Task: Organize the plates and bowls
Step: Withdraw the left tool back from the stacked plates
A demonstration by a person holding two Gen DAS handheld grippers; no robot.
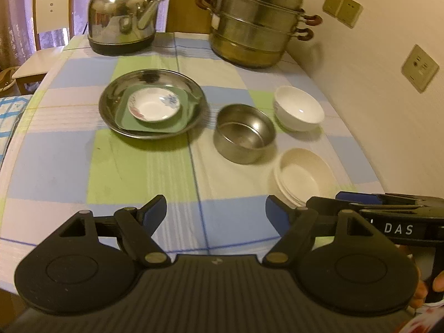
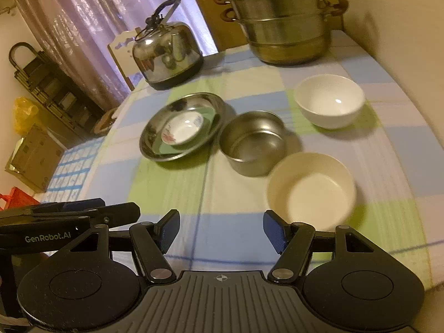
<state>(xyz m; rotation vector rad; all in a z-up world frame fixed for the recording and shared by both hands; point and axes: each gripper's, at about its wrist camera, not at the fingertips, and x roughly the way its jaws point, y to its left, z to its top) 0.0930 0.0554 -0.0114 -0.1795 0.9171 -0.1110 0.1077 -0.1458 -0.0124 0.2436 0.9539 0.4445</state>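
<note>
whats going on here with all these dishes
A person holds tongs in each hand, sorting dishes. The left tongs and right tongs both hang open and empty. The plates are stacked: floral saucer on green plate in steel plate. Steel bowl, white bowl and cream bowl sit separate.

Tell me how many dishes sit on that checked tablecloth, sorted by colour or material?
Steel: 2, the wide steel plate and the steel bowl
Green: 1, the square green plate
White or cream: 3, the flowered saucer, the white bowl, the cream bowl
Total: 6
</note>
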